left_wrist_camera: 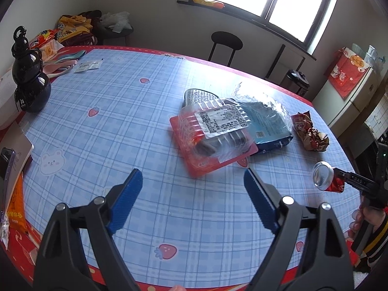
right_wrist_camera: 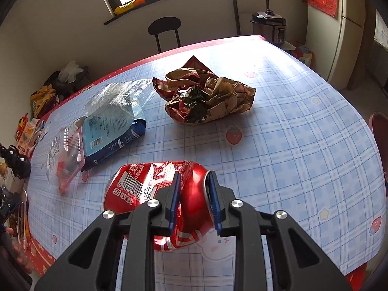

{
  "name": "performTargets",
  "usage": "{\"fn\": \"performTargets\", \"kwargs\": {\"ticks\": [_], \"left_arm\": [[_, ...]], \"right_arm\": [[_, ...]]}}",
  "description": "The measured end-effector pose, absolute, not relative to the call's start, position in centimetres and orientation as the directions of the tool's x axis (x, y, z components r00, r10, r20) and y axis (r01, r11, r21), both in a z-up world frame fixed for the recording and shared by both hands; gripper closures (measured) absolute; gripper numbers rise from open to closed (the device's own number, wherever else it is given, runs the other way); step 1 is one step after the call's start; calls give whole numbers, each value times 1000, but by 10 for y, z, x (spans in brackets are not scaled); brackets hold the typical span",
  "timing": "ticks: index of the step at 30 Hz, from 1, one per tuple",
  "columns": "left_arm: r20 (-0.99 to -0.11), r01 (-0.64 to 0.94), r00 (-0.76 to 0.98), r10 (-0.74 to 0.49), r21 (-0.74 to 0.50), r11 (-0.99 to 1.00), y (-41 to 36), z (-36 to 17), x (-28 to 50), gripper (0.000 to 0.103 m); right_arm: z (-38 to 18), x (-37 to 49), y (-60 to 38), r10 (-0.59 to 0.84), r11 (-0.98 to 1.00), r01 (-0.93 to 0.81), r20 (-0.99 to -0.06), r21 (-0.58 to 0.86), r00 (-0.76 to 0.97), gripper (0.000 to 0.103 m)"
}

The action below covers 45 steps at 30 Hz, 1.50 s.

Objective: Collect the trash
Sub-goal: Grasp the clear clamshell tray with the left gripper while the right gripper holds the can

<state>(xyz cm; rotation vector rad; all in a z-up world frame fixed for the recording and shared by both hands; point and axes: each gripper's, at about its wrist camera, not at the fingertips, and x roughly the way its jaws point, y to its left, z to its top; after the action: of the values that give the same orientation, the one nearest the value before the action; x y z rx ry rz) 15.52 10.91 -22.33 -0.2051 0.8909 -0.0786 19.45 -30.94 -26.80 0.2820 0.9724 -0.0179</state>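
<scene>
My right gripper (right_wrist_camera: pixel 194 181) is shut on a crushed red cola can (right_wrist_camera: pixel 145 186) and holds it above the table; the can also shows in the left wrist view (left_wrist_camera: pixel 326 177). My left gripper (left_wrist_camera: pixel 192 177) is open and empty, just short of a clear plastic blister pack on red card (left_wrist_camera: pixel 213 135). Behind it lie a blue packet under a clear plastic bag (left_wrist_camera: pixel 264 118) and a crumpled red-brown paper wrapper (left_wrist_camera: pixel 310 133). In the right wrist view the wrapper (right_wrist_camera: pixel 208 99) lies ahead of the can, with the blue packet (right_wrist_camera: pixel 114 135) and blister pack (right_wrist_camera: pixel 65 160) to its left.
The table has a blue checked cloth (left_wrist_camera: pixel 109 126) with a red border. A black gourd-shaped bottle (left_wrist_camera: pixel 30 77) and snack packets (left_wrist_camera: pixel 46 38) stand at its far left. A black stool (left_wrist_camera: pixel 226 41) and a pressure cooker (right_wrist_camera: pixel 269 25) stand beyond the table.
</scene>
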Motion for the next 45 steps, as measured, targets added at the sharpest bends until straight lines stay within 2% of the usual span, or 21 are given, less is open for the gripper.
{"fn": "performTargets", "kwargs": {"ticks": [13,15,18,20,22,30,39,45], "left_arm": [[-794,-7,580,-183,-229,973,98,-245,181,20],[-804,23,577,-146,-163,986,86,-252,187,19],[-788,113,614,-55,18,993,56,-260,194,11],[-760,169,650,6,153,974,34,-268,197,10],[-740,207,671,39,237,949,17,-277,203,10],[-709,233,695,122,382,894,-8,-304,230,9],[-643,261,727,241,583,770,-28,-327,243,5],[-631,243,732,256,594,767,-25,-326,254,6]], "right_arm": [[-260,178,-313,127,965,117,-811,233,572,79],[-259,177,-316,121,966,122,-811,230,572,79],[-258,174,-321,113,965,133,-812,228,573,79],[-257,172,-326,108,963,143,-811,230,575,79],[-256,169,-331,104,961,151,-809,232,578,79],[-256,157,-355,79,948,207,-809,241,582,79],[-254,152,-373,68,936,243,-806,256,588,79],[-252,152,-375,71,936,240,-803,259,592,79]]}}
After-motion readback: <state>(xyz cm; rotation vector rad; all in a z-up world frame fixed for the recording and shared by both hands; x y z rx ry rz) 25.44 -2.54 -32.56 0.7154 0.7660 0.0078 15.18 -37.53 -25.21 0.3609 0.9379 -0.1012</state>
